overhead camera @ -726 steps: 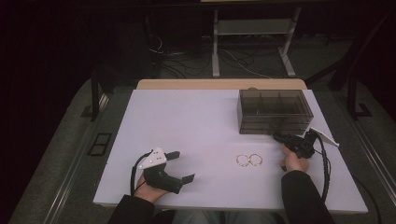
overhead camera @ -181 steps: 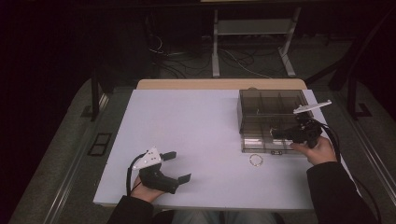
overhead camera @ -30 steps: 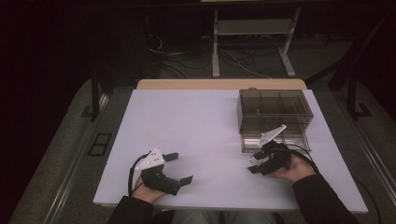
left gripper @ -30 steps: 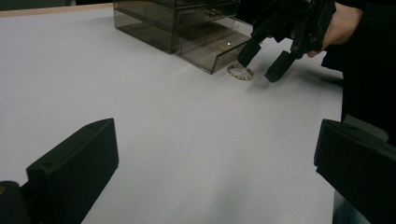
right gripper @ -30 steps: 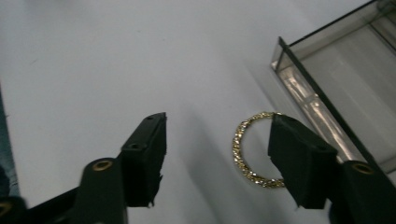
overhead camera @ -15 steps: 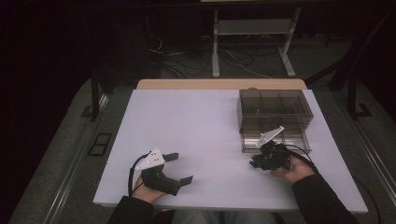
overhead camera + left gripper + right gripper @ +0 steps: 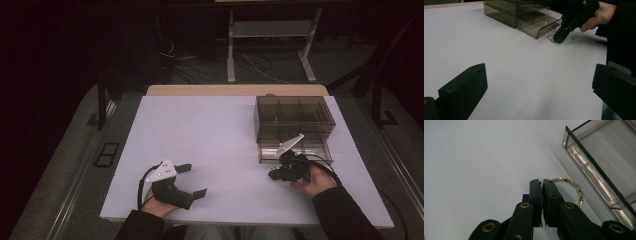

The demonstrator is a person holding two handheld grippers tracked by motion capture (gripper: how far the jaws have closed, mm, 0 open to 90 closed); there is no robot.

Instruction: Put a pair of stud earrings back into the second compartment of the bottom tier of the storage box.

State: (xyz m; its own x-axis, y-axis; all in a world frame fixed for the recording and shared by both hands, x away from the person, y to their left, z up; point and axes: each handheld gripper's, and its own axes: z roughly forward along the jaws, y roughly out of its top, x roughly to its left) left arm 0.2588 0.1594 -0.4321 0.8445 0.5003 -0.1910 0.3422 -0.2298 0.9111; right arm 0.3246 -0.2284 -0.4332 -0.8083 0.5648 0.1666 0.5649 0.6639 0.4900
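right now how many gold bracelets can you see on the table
1: the gold bracelet lies on the white table beside the pulled-out drawer of the smoked box, pinched in the right gripper. Others may be hidden inside the drawer.

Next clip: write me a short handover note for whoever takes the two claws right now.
Right claw: jaws shut on the gold bracelet, which lies on the white table just in front of the organizer's open bottom drawer.
Left claw: jaws wide open, holding nothing, resting at the near left of the table.
Done: drawer of the smoky clear drawer box pulled out; bracelet gripped.
Left: lift the bracelet, probably drop it into the open drawer, then push the drawer shut. What the drawer already holds is too dim to tell.
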